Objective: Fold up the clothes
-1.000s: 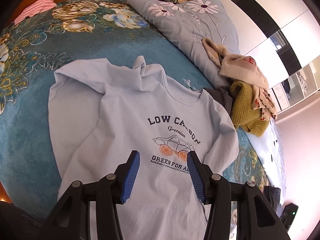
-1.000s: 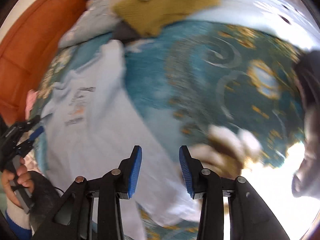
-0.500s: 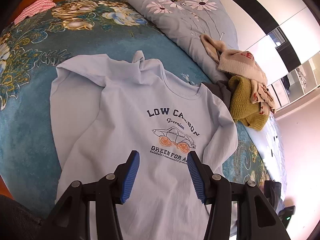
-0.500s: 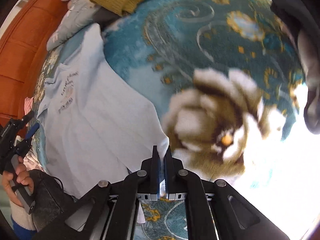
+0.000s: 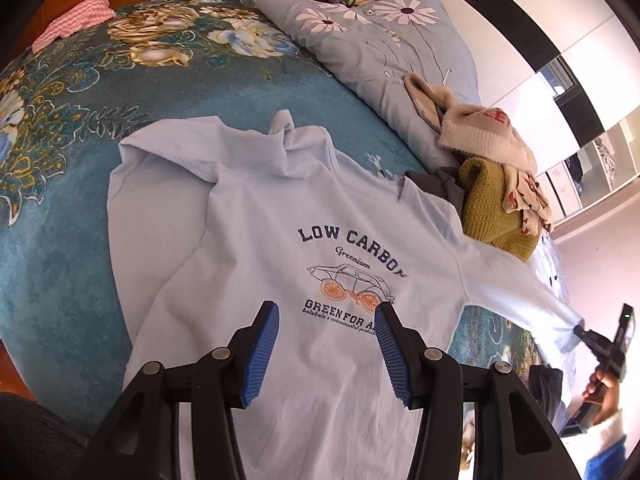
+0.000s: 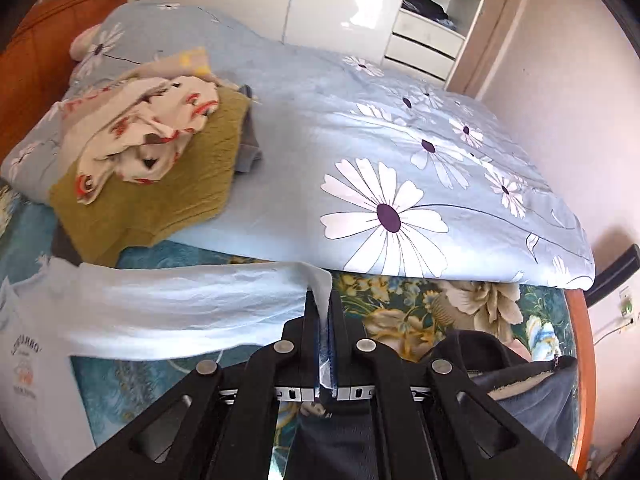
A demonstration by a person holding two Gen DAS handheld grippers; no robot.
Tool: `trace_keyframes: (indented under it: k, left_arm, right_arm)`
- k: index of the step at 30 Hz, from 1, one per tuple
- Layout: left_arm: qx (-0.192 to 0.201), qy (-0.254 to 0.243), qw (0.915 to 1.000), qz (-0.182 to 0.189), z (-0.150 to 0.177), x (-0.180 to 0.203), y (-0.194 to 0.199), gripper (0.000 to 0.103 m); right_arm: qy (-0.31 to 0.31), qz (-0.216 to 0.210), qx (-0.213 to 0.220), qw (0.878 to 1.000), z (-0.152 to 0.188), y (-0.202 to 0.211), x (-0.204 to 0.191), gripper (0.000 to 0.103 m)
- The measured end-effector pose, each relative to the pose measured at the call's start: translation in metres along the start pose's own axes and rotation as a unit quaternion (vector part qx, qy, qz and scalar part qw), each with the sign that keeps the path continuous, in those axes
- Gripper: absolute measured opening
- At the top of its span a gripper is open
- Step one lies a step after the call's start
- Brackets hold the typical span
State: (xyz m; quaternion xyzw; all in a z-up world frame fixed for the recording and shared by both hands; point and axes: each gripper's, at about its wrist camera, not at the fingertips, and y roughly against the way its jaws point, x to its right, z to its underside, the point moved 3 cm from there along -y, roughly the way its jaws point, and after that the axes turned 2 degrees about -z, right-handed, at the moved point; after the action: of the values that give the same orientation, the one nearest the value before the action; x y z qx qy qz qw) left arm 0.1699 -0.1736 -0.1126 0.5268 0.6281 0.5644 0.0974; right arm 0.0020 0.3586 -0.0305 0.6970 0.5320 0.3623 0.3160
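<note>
Right gripper [image 6: 325,320]: jaws clamped on the cuff of one sleeve [image 6: 192,300] of the light blue shirt [image 5: 280,272], holding it stretched out sideways, lifted clear of the bed [image 5: 60,280].

Left gripper [image 5: 326,344]: jaws parted, holding nothing, poised over the shirt's lower front just below the printed car.

Shirt: one, lying face up on the teal floral bedspread; the other sleeve is bent over itself beyond the collar.

Beside the shirt's collar: one heap of unfolded clothes [image 5: 496,184], with at least one mustard knit, one cream patterned piece and one grey item.

Beyond the shirt: one daisy-print duvet [image 6: 400,152]; one pink cloth [image 5: 72,24] at the far bed corner.

Risks, as judged: only a thin bit of cuff is pinched, so a firm pull could slip it free; with the body unpinned, tugging may drag the whole shirt askew and wrinkle the fold.
</note>
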Motion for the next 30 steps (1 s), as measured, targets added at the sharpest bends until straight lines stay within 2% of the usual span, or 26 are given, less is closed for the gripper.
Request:
trace_keyframes:
  k: [3,6,10,11,13,14,16,18,19,22,25,27,29,30]
  left_arm:
    - [0.007,0.02,0.9998,0.005,-0.01,-0.009,0.009,0.054]
    - [0.014,0.044,0.9989,0.011,-0.025,-0.022,0.02,0.054]
    - [0.039,0.071,0.9967,-0.004,-0.059,-0.049,0.042,0.054]
    - [0.045,0.074,0.9961,-0.017,-0.069,-0.058,0.048,0.054]
    - [0.044,0.081,0.9945,-0.049,-0.084,-0.077,0.054,0.057]
    - [0.041,0.085,0.9934,-0.065,-0.09,-0.087,0.056,0.058]
    - [0.025,0.109,0.9895,-0.093,-0.093,-0.109,0.051,0.058]
    - [0.002,0.141,0.9831,-0.117,-0.09,-0.133,0.04,0.058]
    - [-0.01,0.159,0.9796,-0.122,-0.087,-0.144,0.034,0.058]
    - [-0.047,0.211,0.9723,-0.089,-0.072,-0.16,0.004,0.057]
    - [-0.061,0.204,0.9705,-0.112,-0.064,-0.161,-0.02,0.056]
    - [-0.067,0.192,0.9698,-0.135,-0.06,-0.158,-0.033,0.049]
    - [-0.078,0.168,0.9712,-0.15,-0.053,-0.152,-0.044,0.032]
    - [-0.076,0.15,0.9727,-0.159,-0.05,-0.147,-0.047,0.027]
  right_arm:
    - [-0.021,0.006,-0.041,0.999,-0.001,-0.033,0.004,0.003]
    - [-0.003,0.024,-0.065,0.998,0.013,-0.051,-0.004,0.003]
    - [-0.003,0.037,-0.084,0.996,0.023,-0.072,-0.006,0.006]
    - [-0.008,0.043,-0.074,0.996,0.02,-0.068,-0.003,0.015]
    - [-0.019,0.055,-0.054,0.997,0.016,-0.058,0.002,0.06]
    - [-0.027,0.053,-0.032,0.998,0.013,-0.047,0.003,0.062]
    - [-0.039,0.032,0.009,0.999,0.013,-0.019,-0.002,0.063]
    - [-0.042,-0.005,0.03,0.999,0.022,0.006,-0.019,0.063]
    - [-0.037,-0.04,0.024,0.998,0.033,0.011,-0.034,0.064]
    - [-0.017,-0.134,-0.011,0.991,0.07,0.018,-0.083,0.065]
    - [0.011,-0.194,-0.069,0.979,0.118,0.012,-0.142,0.065]
    - [0.014,-0.226,-0.094,0.969,0.146,0.011,-0.174,0.065]
    - [-0.002,-0.247,-0.116,0.962,0.166,0.011,-0.194,0.065]
    - [-0.011,-0.257,-0.127,0.958,0.175,0.01,-0.203,0.065]
